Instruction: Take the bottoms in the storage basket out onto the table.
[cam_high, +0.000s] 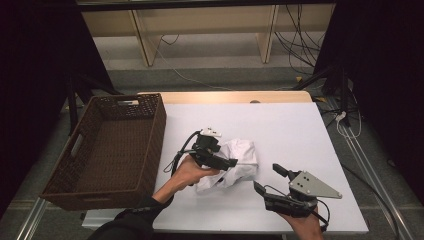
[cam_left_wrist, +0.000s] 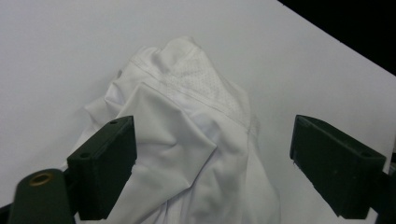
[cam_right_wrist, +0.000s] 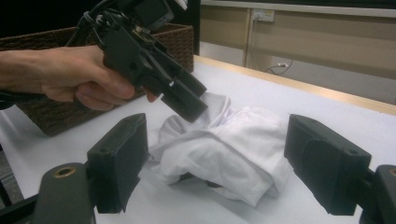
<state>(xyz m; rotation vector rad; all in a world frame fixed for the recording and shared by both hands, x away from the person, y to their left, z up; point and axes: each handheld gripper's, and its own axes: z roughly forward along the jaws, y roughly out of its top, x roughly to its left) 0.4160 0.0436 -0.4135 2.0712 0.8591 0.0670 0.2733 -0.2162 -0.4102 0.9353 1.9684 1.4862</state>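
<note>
White crumpled cloth (cam_high: 235, 165) lies under the wide-open left gripper (cam_high: 231, 163), seemingly untouched; right gripper (cam_high: 266, 181) gapes nearby.

Lots of bare white table (cam_high: 295, 130) toward the far edge and the right edge, open for a hand to pass. Big brown basket (cam_high: 107, 150) blocking the whole left edge, with tall walls. Crumpled white cloth (cam_high: 240, 160) lumped near the middle, just right of the basket. Left gripper (cam_high: 227, 162) hanging right over the cloth, jaws wide apart. Right gripper (cam_high: 267, 181) near the front edge, jaws also wide, small gap to the cloth.
</note>
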